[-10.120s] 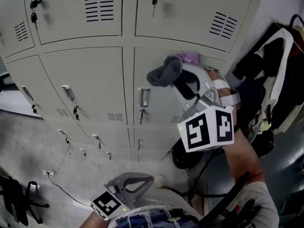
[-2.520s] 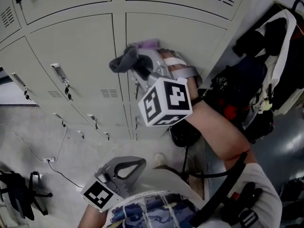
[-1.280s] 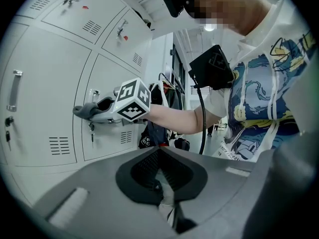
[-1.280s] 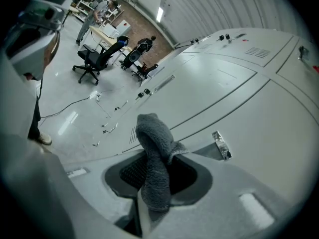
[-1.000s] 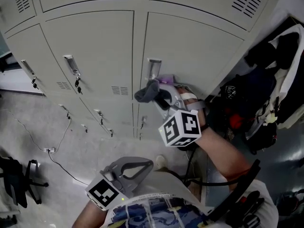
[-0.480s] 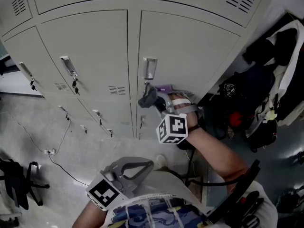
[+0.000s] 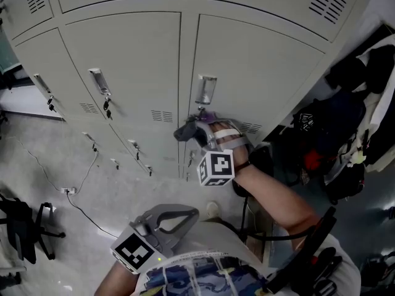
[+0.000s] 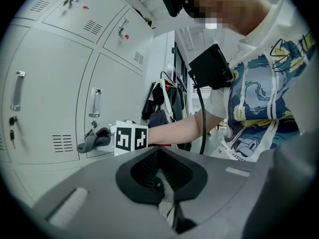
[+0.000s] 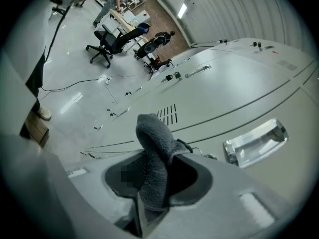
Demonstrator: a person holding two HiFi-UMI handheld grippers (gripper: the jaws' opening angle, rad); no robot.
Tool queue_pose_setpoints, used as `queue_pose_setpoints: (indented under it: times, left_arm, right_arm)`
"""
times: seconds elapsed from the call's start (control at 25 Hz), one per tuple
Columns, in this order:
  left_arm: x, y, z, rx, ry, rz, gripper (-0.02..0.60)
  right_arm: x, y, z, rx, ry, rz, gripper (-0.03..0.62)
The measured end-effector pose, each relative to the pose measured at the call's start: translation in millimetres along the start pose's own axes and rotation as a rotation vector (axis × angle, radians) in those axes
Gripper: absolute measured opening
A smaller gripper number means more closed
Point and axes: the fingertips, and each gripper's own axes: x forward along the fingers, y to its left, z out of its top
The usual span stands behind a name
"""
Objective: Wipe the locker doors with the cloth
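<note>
My right gripper (image 7: pixel 196 132) is shut on a grey cloth (image 7: pixel 186 131), held against a pale grey locker door (image 7: pixel 259 73) just below its metal handle (image 7: pixel 205 90). In the right gripper view the cloth (image 9: pixel 154 158) sticks up between the jaws, with the handle (image 9: pixel 255 139) to the right. The left gripper (image 7: pixel 165 221) hangs low near the person's body, away from the lockers. In its own view the jaws meet with nothing between them, and the cloth (image 8: pixel 94 139) shows far off.
A neighbouring locker door (image 7: pixel 133 66) with a handle and keys (image 7: pixel 100 85) lies to the left. Dark bags and clothes (image 7: pixel 345 116) hang at the right. A cable (image 7: pixel 52 177) runs over the floor, and an office chair (image 7: pixel 21 233) stands at the lower left.
Over ten seconds the right gripper with the cloth has come down the door, from above the handle to just below it. The left gripper has stayed low.
</note>
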Motion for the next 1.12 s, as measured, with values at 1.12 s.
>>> queue_pose_setpoints:
  times: [1.12]
  left_arm:
    - [5, 11, -8, -0.016, 0.034, 0.001, 0.003]
  right_arm:
    - [44, 89, -24, 0.173, 0.018, 0.255, 0.110]
